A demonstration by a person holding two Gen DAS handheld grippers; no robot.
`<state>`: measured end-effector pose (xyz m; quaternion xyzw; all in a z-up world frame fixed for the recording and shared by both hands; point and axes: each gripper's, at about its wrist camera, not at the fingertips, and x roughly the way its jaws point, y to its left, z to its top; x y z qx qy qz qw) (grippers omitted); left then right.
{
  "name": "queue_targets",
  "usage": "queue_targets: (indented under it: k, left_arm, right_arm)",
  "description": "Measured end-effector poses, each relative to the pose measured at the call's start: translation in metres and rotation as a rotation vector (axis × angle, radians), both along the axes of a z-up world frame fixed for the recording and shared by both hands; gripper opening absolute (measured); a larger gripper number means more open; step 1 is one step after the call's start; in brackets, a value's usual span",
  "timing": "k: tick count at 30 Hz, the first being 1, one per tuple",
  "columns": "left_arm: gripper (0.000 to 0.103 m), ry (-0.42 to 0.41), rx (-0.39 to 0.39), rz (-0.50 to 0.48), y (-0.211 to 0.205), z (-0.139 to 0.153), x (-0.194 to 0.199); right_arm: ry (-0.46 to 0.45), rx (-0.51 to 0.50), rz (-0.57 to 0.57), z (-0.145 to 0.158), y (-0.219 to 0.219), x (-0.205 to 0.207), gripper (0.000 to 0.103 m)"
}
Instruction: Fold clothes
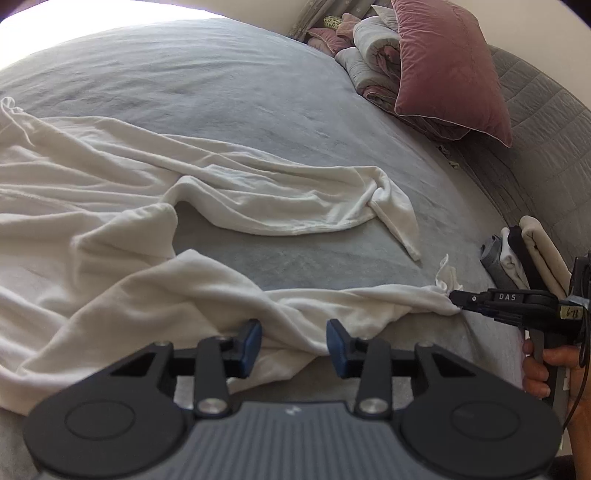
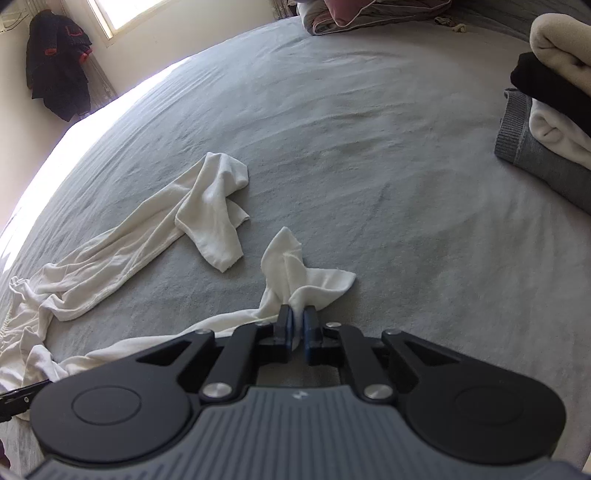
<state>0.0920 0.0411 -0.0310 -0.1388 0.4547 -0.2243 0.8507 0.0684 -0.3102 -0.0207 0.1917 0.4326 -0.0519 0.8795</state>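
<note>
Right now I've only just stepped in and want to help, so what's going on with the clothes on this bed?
A person holding a gripper in each hand is starting to fold a white garment spread crumpled on the grey bed. The right gripper has its jaws shut on the end of one long part of the garment, while the left gripper hovers open over the same part further along. A stack of folded clothes sits near the bed's edge. Nothing on the white garment is folded yet.

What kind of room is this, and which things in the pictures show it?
Most likely a bedroom in a home. The white garment lies spread on a wide bed with a grey sheet, pink pillows are heaped at its far end, and a dark jacket hangs by the window.
</note>
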Motion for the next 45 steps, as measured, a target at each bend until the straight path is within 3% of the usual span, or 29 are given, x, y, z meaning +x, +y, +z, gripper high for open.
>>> queue_targets:
  k: [1,3,10,17,20,21,24,26,27,28,33,35,38,41,42,45]
  left_arm:
    - [0.009,0.0,-0.007,0.012,0.001,-0.001,0.002]
    - [0.002,0.005,-0.03,0.04,0.003,-0.002,0.006]
    - [0.001,-0.056,-0.071,0.148,0.01,0.003,0.013]
    - [0.001,-0.11,-0.046,0.233,0.016,0.001,0.019]
    - [0.003,-0.082,-0.044,0.231,0.016,-0.001,0.021]
    - [0.003,-0.083,-0.05,0.228,0.016,0.0,0.021]
    - [0.014,-0.093,-0.084,0.216,0.018,0.005,0.017]
    - [0.017,-0.1,-0.102,0.202,0.018,0.008,0.015]
    - [0.017,-0.103,-0.109,0.193,0.017,0.009,0.014]
    - [0.019,-0.106,-0.115,0.183,0.016,0.01,0.014]
    - [0.034,-0.127,-0.113,0.072,0.002,0.011,0.005]
    - [0.034,-0.147,-0.087,0.014,-0.008,0.011,0.0]
    - [0.034,-0.157,-0.056,-0.072,-0.022,0.006,-0.005]
    - [0.034,-0.169,-0.006,-0.117,-0.034,-0.002,-0.008]
    - [0.034,-0.177,0.014,-0.128,-0.039,-0.005,-0.009]
    - [0.033,-0.221,0.079,-0.143,-0.047,-0.011,-0.014]
  right_arm:
    - [0.002,0.003,0.001,0.005,-0.001,0.002,0.005]
    - [0.003,-0.01,0.013,0.015,-0.001,0.01,0.005]
    - [-0.001,-0.041,0.044,0.036,0.004,0.055,0.005]
    - [-0.006,-0.045,0.039,0.019,0.016,0.101,0.005]
    - [-0.017,-0.055,0.026,0.013,0.019,0.108,0.009]
    - [-0.021,-0.055,0.024,0.013,0.018,0.108,0.015]
    - [-0.021,-0.055,0.027,0.019,0.015,0.1,0.017]
    - [-0.02,-0.055,0.029,0.024,0.013,0.095,0.028]
    - [-0.02,-0.055,0.03,0.026,0.012,0.092,0.043]
    - [-0.028,-0.062,0.025,0.029,0.01,0.084,0.048]
    - [-0.012,-0.012,0.016,0.027,0.001,0.06,0.048]
    - [-0.007,0.04,0.012,0.02,-0.001,0.053,0.047]
    - [-0.028,0.156,-0.012,0.007,-0.002,0.046,0.035]
    - [-0.067,0.263,-0.037,-0.004,-0.003,0.041,0.01]
    - [-0.062,0.258,-0.049,-0.004,-0.002,0.042,0.005]
    - [-0.101,0.227,-0.06,0.007,-0.001,0.039,0.004]
